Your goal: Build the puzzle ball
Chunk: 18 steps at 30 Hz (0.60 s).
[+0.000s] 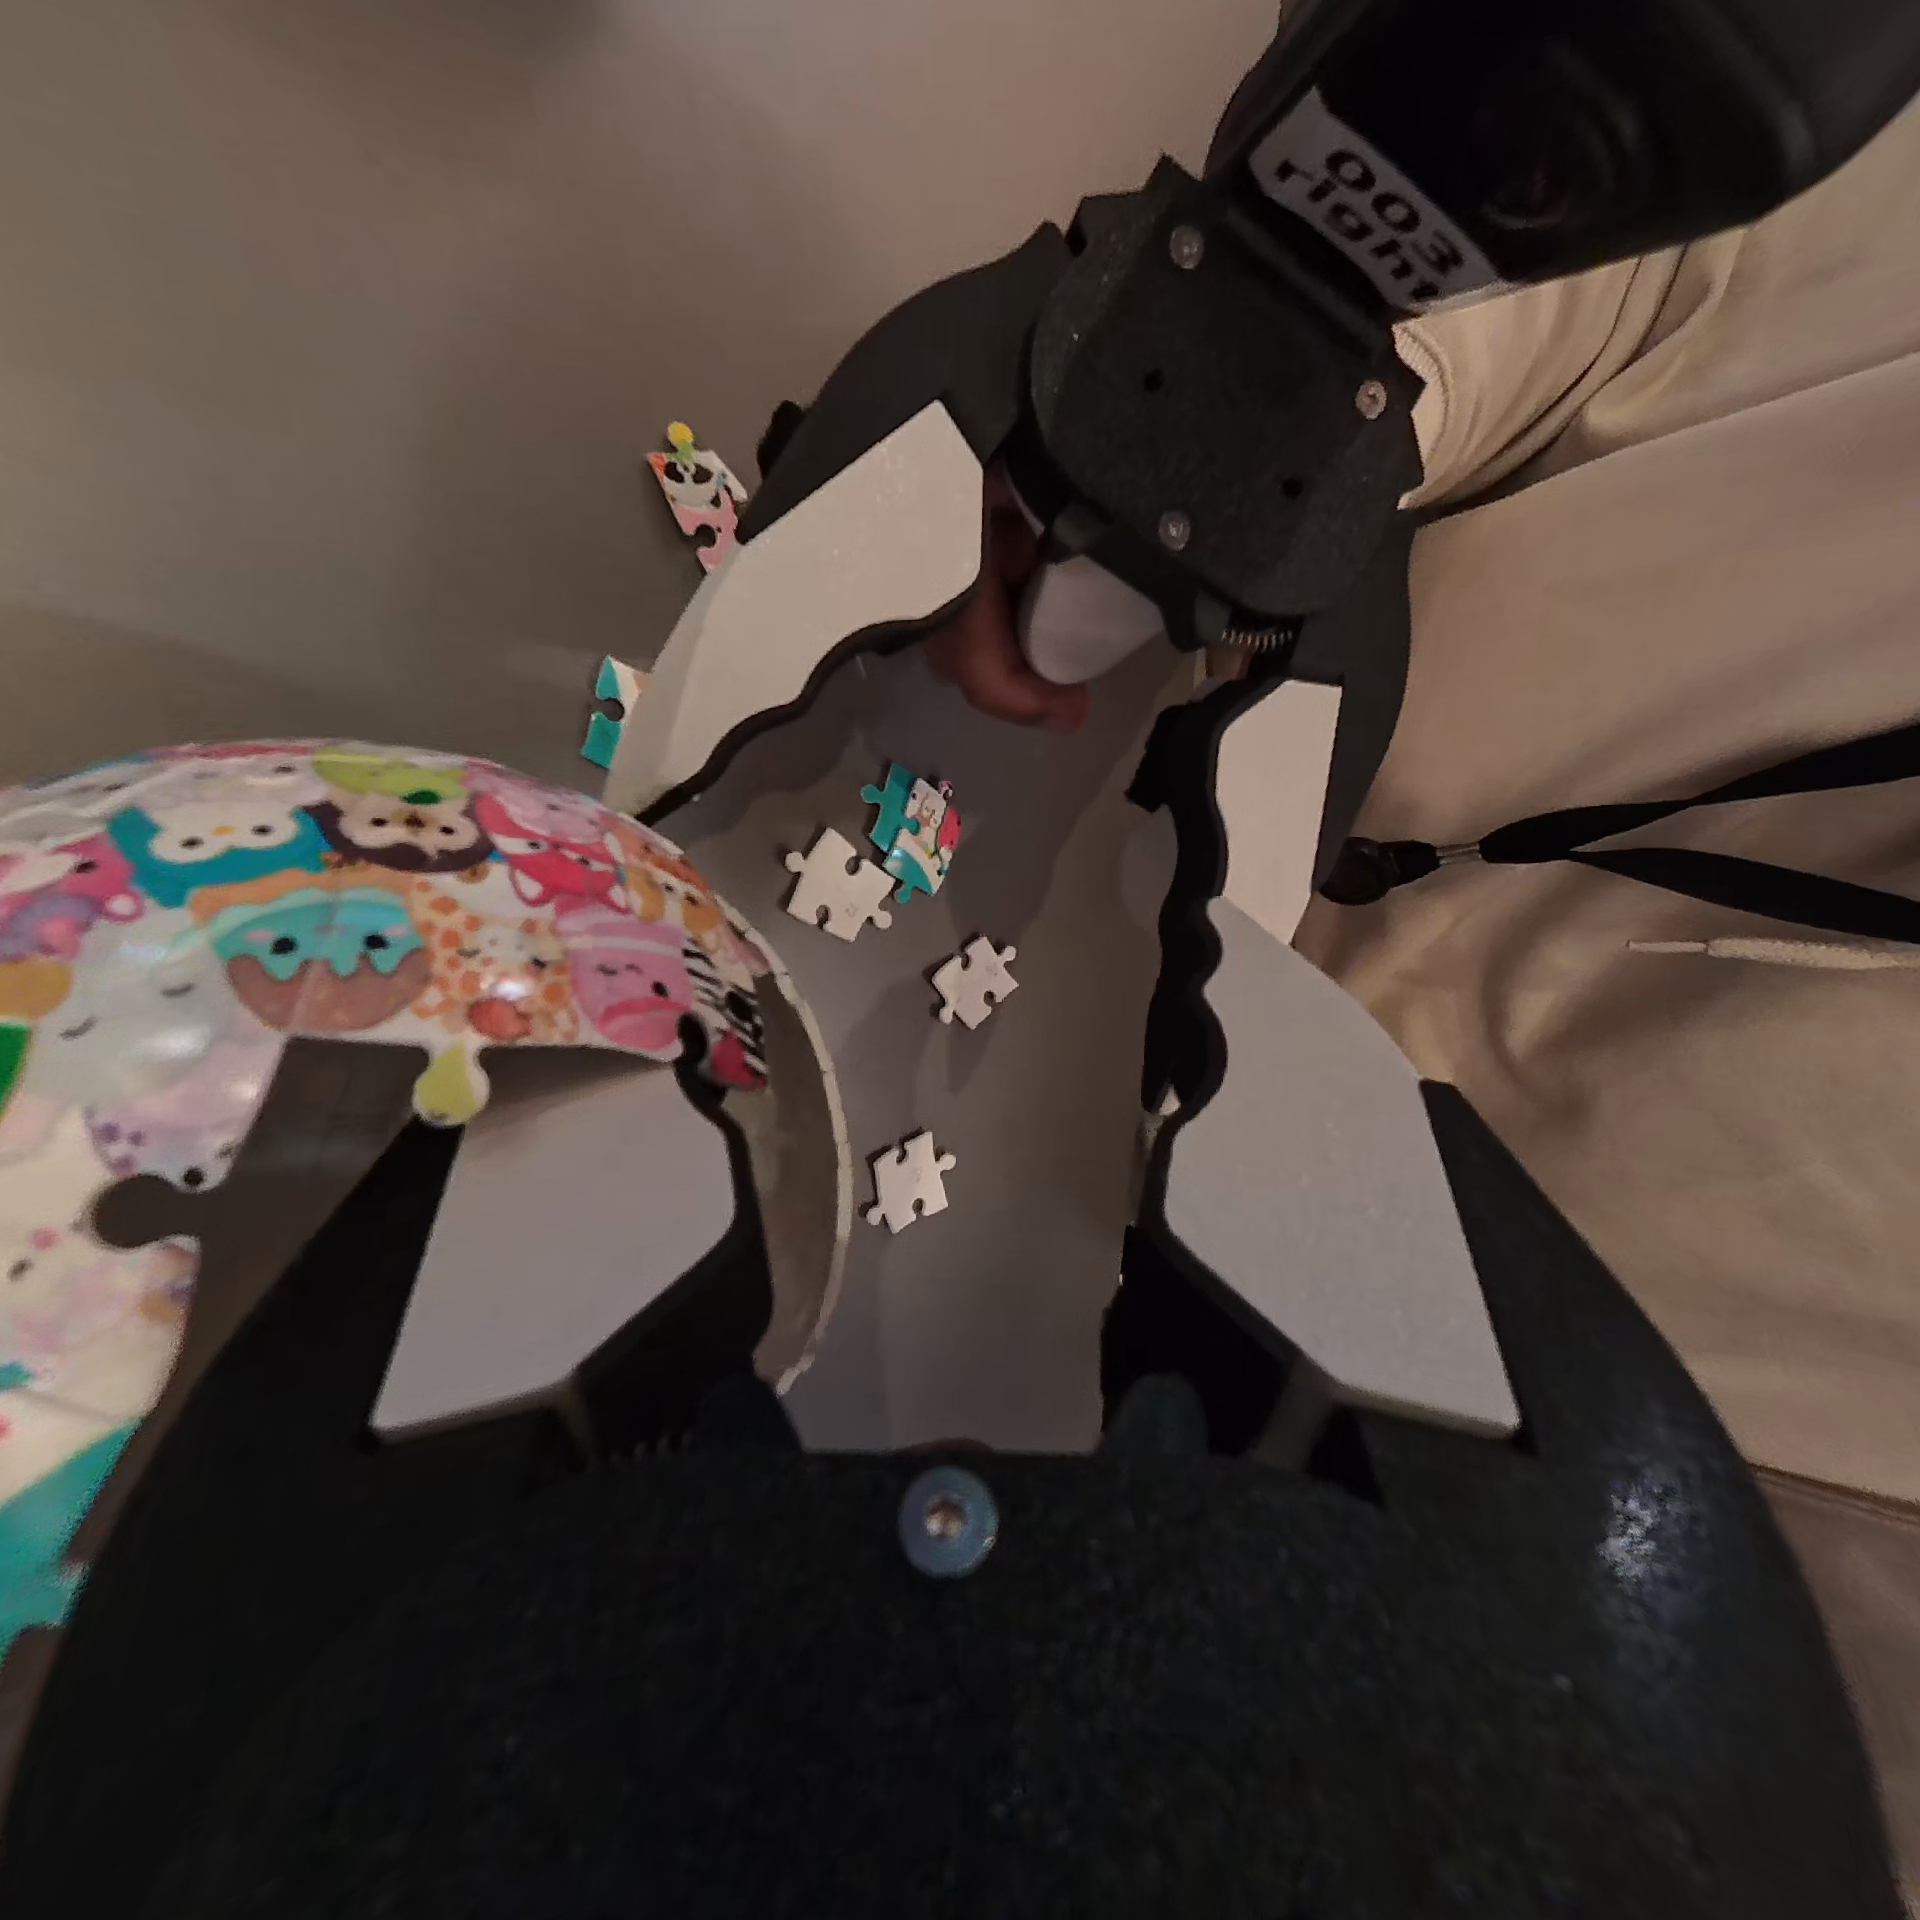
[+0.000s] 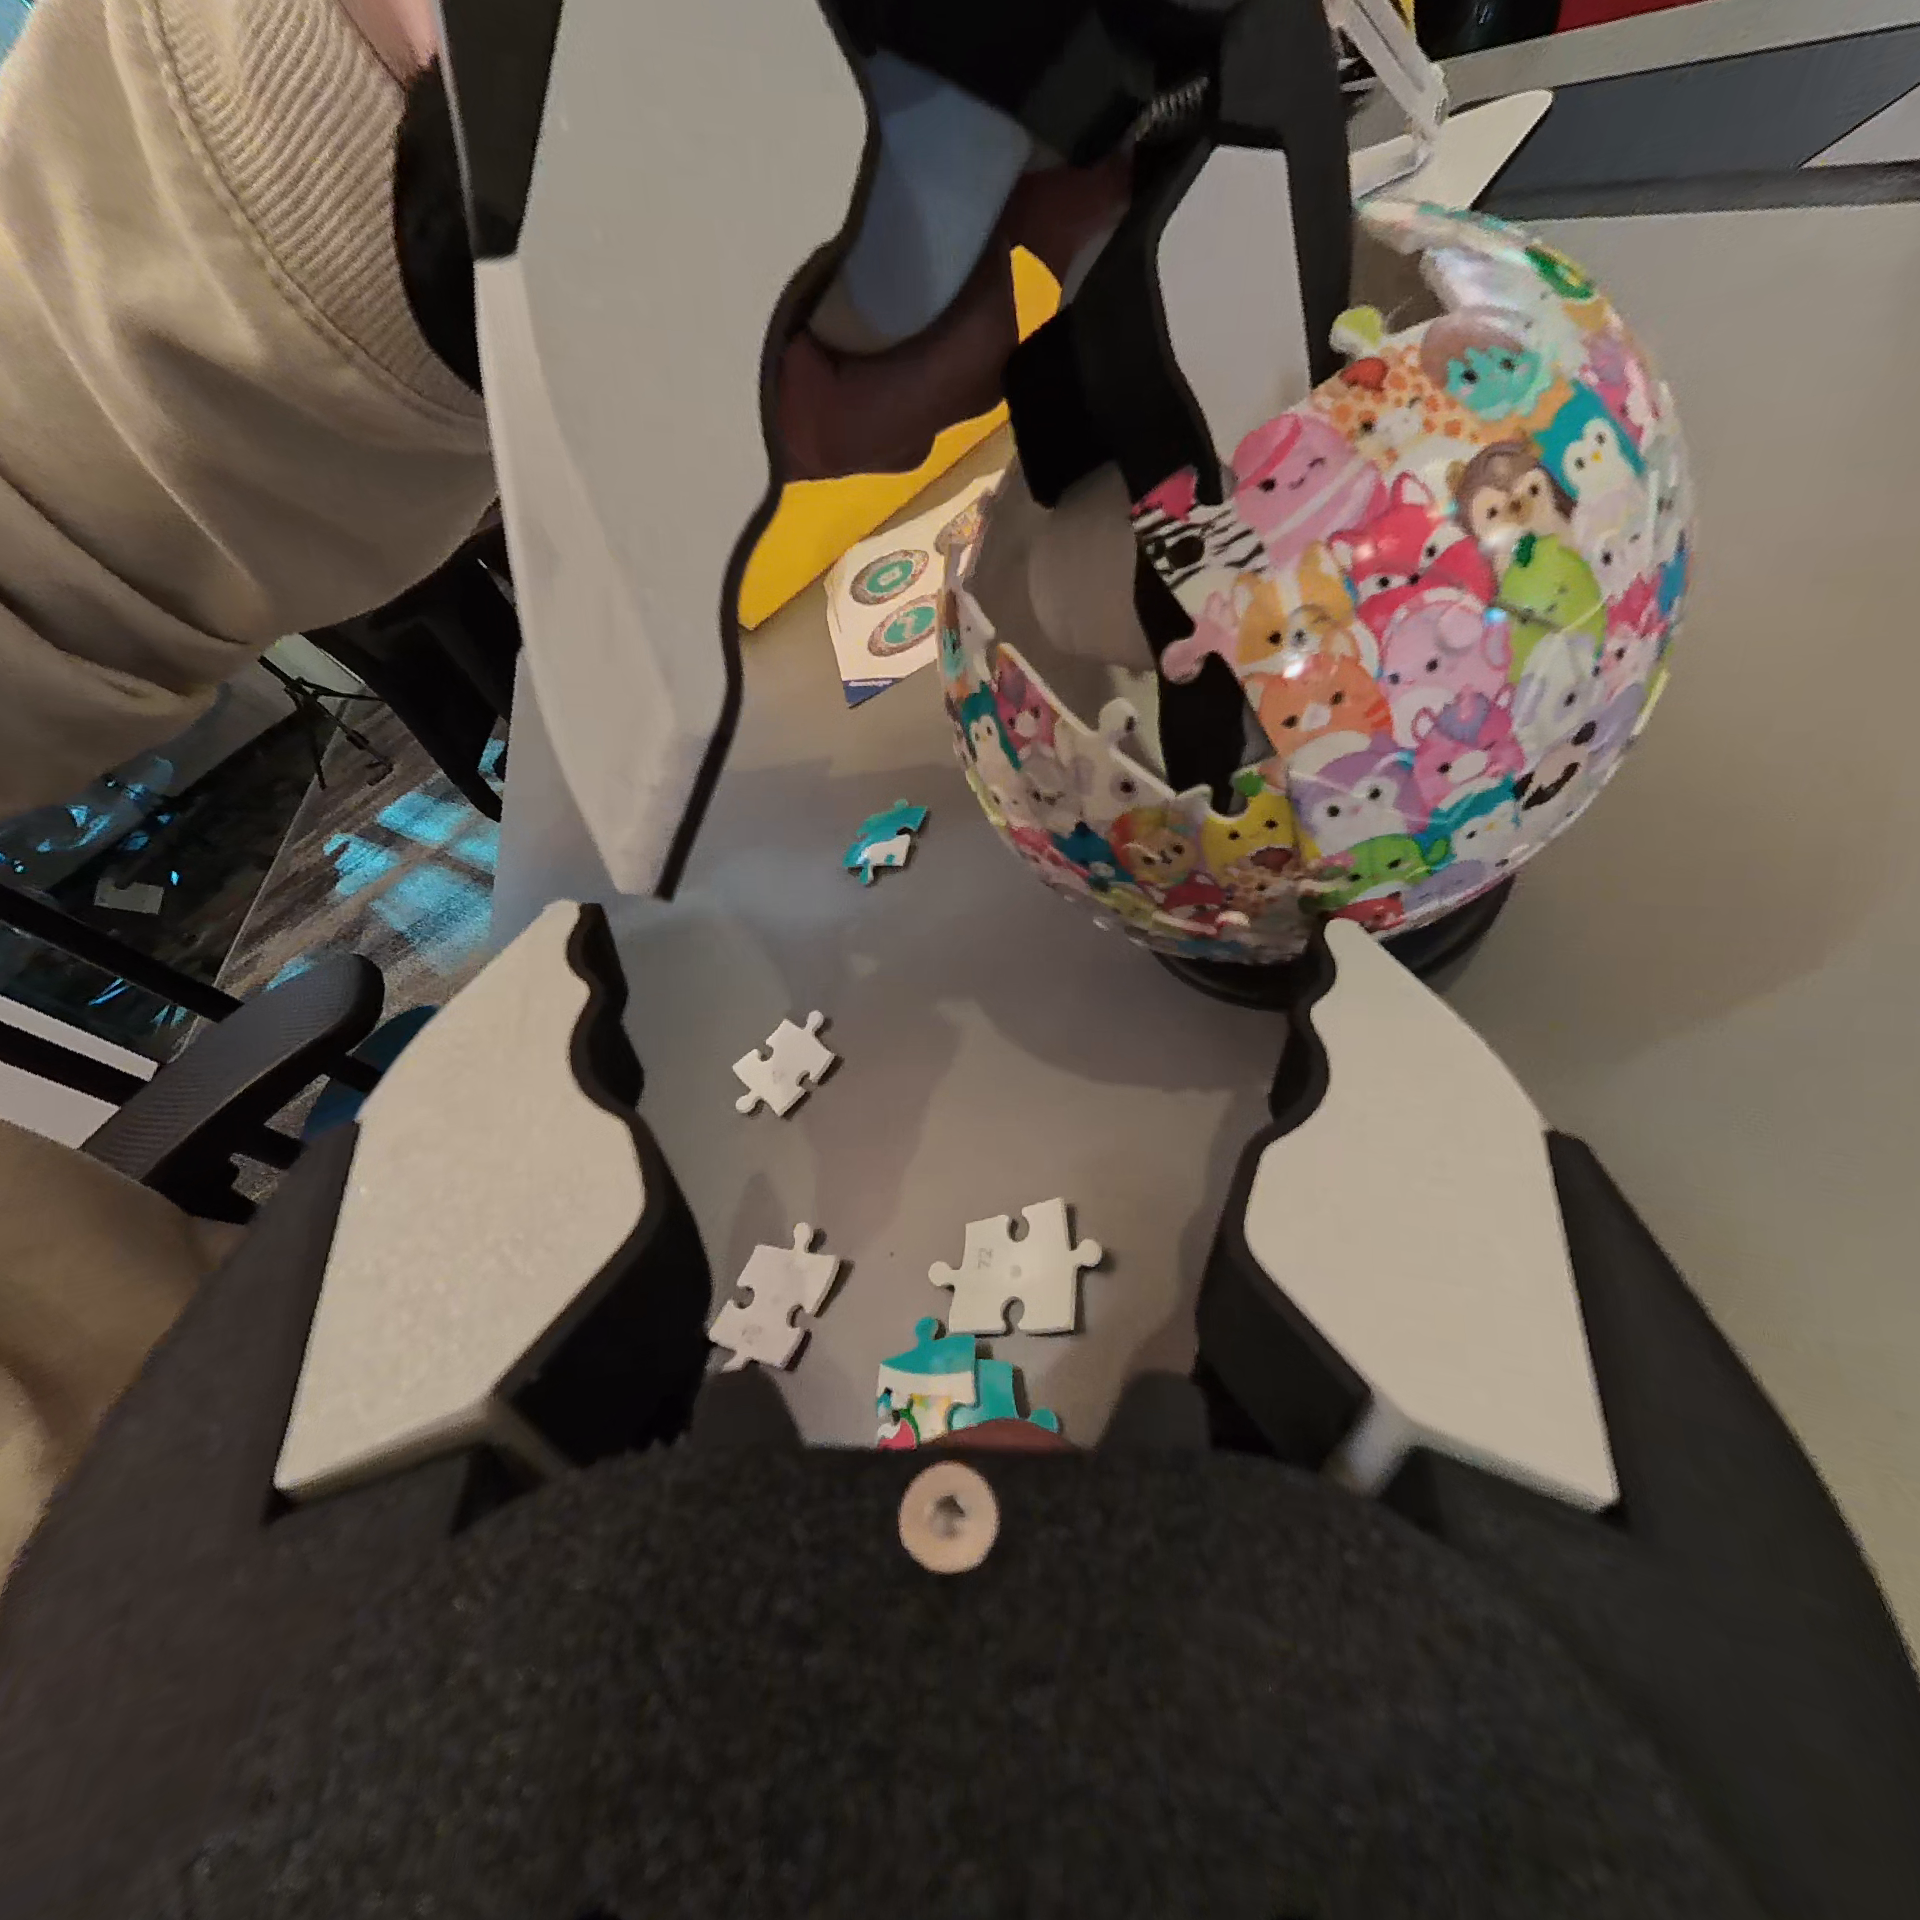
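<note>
Right, L gripper (image 1: pixel 940 1060) has one finger inside the puzzle ball's (image 2: pixel 1455 582) gap w/ jaws apart, prob steadying it on its stand. R gripper (image 2: pixel 945 935) hangs spread over loose pieces (image 2: pixel 1023 1280) on the table (image 2: pixel 1714 1039), nearer me, nothing clamped.

A white label (image 1: pixel 1361 223) printed with dark characters was stuck on the body of the right gripper (image 1: pixel 904 935), well to the right of the puzzle ball (image 1: pixel 312 883) and above it in the left wrist view. Near the ball's open side, a face-down white puzzle piece (image 2: pixel 1013 1280) carried a small grey printed number on its back. Two other face-down pieces (image 2: pixel 779 1060) (image 2: pixel 774 1309) nearby bore marks too faint to read. Beyond the ball's left edge in the right wrist view lay a white leaflet (image 2: pixel 904 613) with round printed emblems and a small blue logo mark at its near corner.
</note>
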Available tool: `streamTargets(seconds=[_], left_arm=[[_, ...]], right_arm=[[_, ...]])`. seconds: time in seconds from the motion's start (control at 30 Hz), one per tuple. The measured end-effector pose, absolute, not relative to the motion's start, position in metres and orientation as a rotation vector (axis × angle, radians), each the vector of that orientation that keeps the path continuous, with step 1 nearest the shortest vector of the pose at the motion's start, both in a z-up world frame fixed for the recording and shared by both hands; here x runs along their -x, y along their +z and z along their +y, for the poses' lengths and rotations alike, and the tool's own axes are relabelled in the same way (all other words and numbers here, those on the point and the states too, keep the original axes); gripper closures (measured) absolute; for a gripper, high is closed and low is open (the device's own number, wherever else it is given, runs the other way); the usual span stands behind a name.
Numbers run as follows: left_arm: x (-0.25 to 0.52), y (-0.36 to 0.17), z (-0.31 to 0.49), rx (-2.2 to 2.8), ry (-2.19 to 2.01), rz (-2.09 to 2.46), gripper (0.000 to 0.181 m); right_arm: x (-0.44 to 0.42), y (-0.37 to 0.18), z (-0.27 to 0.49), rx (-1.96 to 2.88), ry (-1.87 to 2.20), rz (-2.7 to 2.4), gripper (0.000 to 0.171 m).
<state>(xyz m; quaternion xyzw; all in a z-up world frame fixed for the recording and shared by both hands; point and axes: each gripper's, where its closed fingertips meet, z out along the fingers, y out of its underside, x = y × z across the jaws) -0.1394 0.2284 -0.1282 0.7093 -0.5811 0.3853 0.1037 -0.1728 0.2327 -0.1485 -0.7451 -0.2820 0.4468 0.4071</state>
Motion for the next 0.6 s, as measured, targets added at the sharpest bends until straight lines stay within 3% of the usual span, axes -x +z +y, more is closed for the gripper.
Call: streamTargets(seconds=[0.2, 0.33, 0.6], left_arm=[[0.137, -0.132, 0.225, -2.079, 1.123, -1.749, 0.093], [0.138, -0.129, 0.228, -2.090, 1.127, -1.751, 0.099], [0.134, -0.124, 0.230, -2.105, 1.197, -1.717, 0.093]], right_arm=[[0.175, -0.153, 0.232, 1.899, 1.115, -0.728, 0.046], [0.173, -0.154, 0.233, 1.894, 1.092, -0.746, 0.051], [0.170, -0.147, 0.236, 1.864, 1.102, -0.716, 0.052]])
